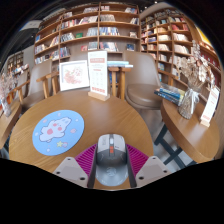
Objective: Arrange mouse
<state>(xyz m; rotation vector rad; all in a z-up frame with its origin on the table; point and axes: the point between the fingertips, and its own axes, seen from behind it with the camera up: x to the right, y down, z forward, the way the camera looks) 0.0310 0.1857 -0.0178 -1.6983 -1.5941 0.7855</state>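
A silver-grey mouse (112, 158) with an orange mark by its wheel sits between my two fingers, pointing away from me. My gripper (112, 162) is shut on the mouse, with the magenta pads (87, 157) pressing on both of its sides. It is over the near edge of a round wooden table (115, 115). I cannot tell whether the mouse rests on the table or is held just above it. A round light-blue mouse mat (58, 131) with a white cartoon print lies flat on the table, ahead and to the left of the fingers.
Two upright sign stands (98, 73) stand at the table's far edge. A stool (146, 98) and a second table (190, 125) with books are to the right. Bookshelves (95, 30) line the back of the room.
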